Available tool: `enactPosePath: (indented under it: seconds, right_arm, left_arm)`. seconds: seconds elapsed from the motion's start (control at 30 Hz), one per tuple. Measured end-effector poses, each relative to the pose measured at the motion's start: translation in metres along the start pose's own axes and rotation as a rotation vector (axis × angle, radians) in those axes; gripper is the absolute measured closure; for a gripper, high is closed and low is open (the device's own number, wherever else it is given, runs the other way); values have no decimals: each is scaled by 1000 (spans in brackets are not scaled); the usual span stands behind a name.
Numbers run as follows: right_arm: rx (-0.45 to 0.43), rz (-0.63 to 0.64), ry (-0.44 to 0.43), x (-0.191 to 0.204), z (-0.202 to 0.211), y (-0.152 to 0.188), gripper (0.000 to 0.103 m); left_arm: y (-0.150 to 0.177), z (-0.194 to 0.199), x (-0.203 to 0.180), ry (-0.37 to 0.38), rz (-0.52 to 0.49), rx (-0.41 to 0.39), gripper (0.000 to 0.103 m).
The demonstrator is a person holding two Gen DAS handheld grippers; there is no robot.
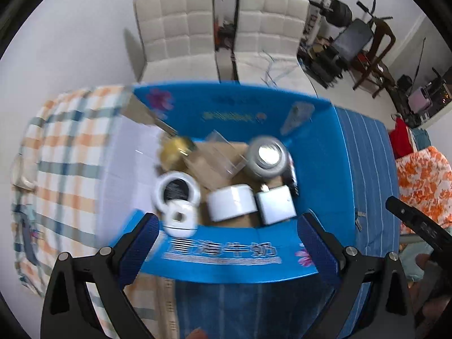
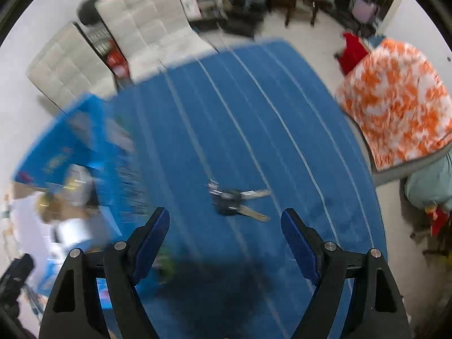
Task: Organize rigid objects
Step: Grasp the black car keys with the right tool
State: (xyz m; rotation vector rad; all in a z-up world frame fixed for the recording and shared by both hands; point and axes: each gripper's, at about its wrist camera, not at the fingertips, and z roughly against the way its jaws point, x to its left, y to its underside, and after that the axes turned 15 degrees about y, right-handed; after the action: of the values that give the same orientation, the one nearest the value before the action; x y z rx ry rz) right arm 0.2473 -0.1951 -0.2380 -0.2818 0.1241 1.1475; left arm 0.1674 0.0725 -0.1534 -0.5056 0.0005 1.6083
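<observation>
Both pairs of jaws spread wide and empty. Right gripper [image 2: 225, 226] pointing straight down at a bunch of keys [image 2: 236, 202], which lies flat on the blue striped cloth [image 2: 197, 113] just ahead of the gap between the two blue pads, nearer the midline than either finger, not yet touched. Left gripper [image 1: 228, 236] hanging over the near wall of an open blue carton [image 1: 226, 257], nothing between its pads. Beyond those pads, inside the carton: a grey jar with a shiny lid [image 1: 267, 156], a roll of white tape [image 1: 175, 190], a smaller white roll [image 1: 180, 219], a white cylinder [image 1: 231, 202], a white block [image 1: 275, 204], something yellow [image 1: 176, 149].

Judged as the pick-up step for the last loose item, most things already boxed. Next move likely: lower until the pads straddle the dark key head, close gently, lift, carry toward the carton off to the left of the right jaws. Flat metal on soft cloth, so a risk of pinching fabric or letting the keys slip out.

Underneath, a checked cloth [image 1: 65, 147] to the left of the carton. Further off, white padded chairs [image 1: 180, 28], an orange-patterned cover [image 2: 395, 99], cluttered furniture, much of it blurred.
</observation>
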Motion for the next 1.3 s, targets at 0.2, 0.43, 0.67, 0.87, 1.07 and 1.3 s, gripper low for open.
enactPosePath:
  seconds: [0.2,0.43,0.67,0.87,1.07,1.3]
  right_arm:
    - [16,198,87,24,-68,-6,19]
    - [28,201,35,30,-92,-16,20]
    - [52,179,59,27,-90,-12,26]
    - [14,156,38,30,-65,-3,26]
    - [-104,134,-28,20,-1,0,26]
    - [-262,160,-137,22,101,7,26]
  left_arm:
    - [0,-58,-19,14,-17,85,3]
    - [-4,-85,-30,15,-34,135,3]
    - [-4,-92,-40,9,-66,152,3]
    - [-3,-88,-45,0,-96,150,3]
    - [2,-71,-46,4,-116,131,3]
    - [-5,-39,-39,31,-100,81,3]
